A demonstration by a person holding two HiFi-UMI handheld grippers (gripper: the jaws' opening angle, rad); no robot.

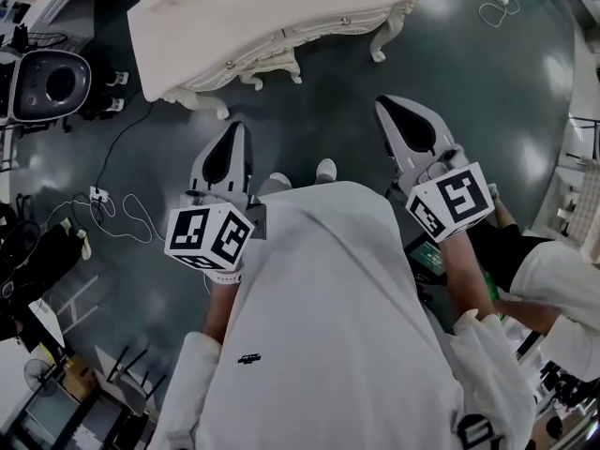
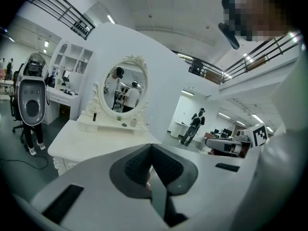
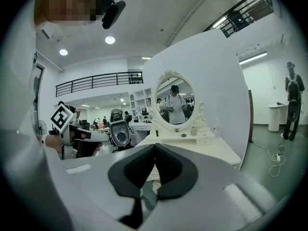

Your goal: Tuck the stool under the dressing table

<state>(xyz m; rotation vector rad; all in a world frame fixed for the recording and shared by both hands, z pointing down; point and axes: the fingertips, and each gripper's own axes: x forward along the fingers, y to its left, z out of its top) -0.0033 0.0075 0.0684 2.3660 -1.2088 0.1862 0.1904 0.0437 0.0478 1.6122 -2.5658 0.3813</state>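
- Two hand-held grippers are sitting in your hands in front of your body. The left hand-held gripper (image 1: pixel 238 131) and the right hand-held gripper (image 1: pixel 388 109) are both pointing forward at the dressing table (image 1: pixel 281 12).
- Both are holding their jaws fully together with nothing between the pads. Each gripper view is showing the dark pads meeting at the tip.
- No stool is standing free on the floor (image 1: pixel 319 129) between you and the dressing table, as far as the head view is reaching.
- Carved white legs (image 1: pixel 253 79) are showing under the front edge, left of the corner leg (image 1: pixel 380 45). Judgement: they may be the stool's, already sitting tucked in, or part of the dressing table's own apron. The views are not settling which.
- This is fitting two stages alike: the stool already lying under, or the stool standing somewhere outside all three views.
- The dressing table's long axis is running across your line of sight, slanting up to the right in the head view. Its counter (image 2: pixel 82 138), carrying the oval mirror (image 2: pixel 126 88), is lying straight ahead of both pairs of jaws.
- The left hand-held gripper is hanging nearer the carved white legs, just short of them. The right hand-held gripper is lining up nearer the corner leg.
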